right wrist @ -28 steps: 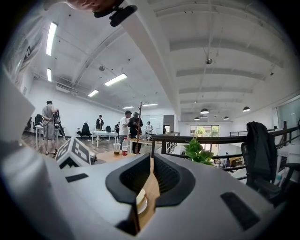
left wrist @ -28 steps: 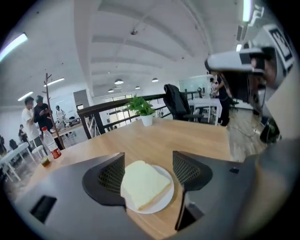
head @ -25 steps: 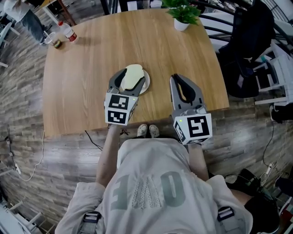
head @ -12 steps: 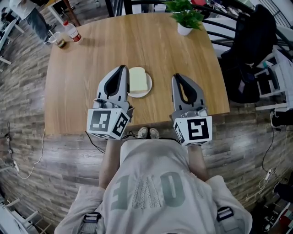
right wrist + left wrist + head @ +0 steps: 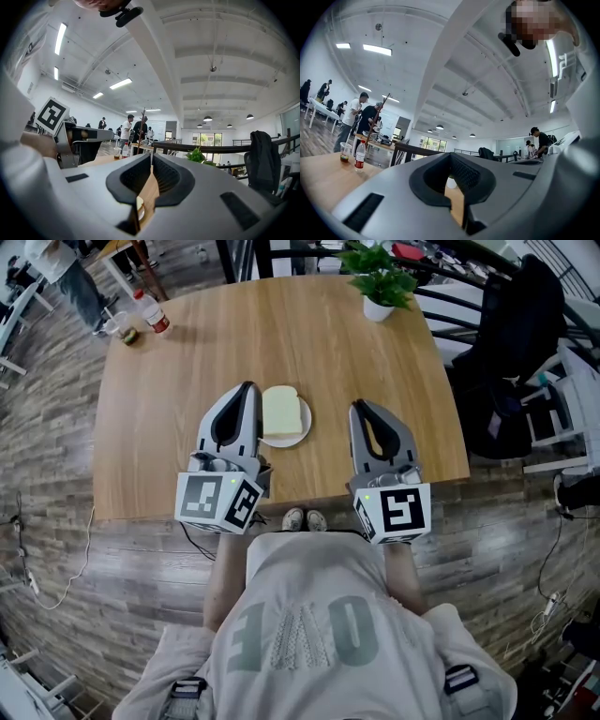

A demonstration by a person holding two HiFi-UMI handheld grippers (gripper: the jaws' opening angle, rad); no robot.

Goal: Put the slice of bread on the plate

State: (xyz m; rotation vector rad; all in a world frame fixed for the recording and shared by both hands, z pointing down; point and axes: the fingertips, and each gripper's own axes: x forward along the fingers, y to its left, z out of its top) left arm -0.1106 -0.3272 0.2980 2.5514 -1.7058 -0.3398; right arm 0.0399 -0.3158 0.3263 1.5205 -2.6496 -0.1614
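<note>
The pale slice of bread [image 5: 281,411] lies flat on the small white plate [image 5: 302,430] on the wooden table [image 5: 187,362], free of both grippers. My left gripper [image 5: 247,388] hovers just left of the plate, jaws shut with nothing in them; in its own view the jaws [image 5: 451,157] meet over bare table. My right gripper [image 5: 357,406] stays right of the plate, also shut and empty. Its own view shows the closed jaws [image 5: 152,158], a sliver of the plate [image 5: 139,208] through the gap, and the left gripper [image 5: 70,136] off to the left.
A potted plant [image 5: 380,282] stands at the table's far right edge. A bottle [image 5: 152,312] and a cup [image 5: 117,326] sit at the far left corner. A dark chair with a bag [image 5: 520,324] is right of the table. The person's shoes [image 5: 304,517] show below the near edge.
A second ago the left gripper stood open round the bread at the plate. It has since let go, lifted back to the plate's left and shut. The right gripper stayed put.
</note>
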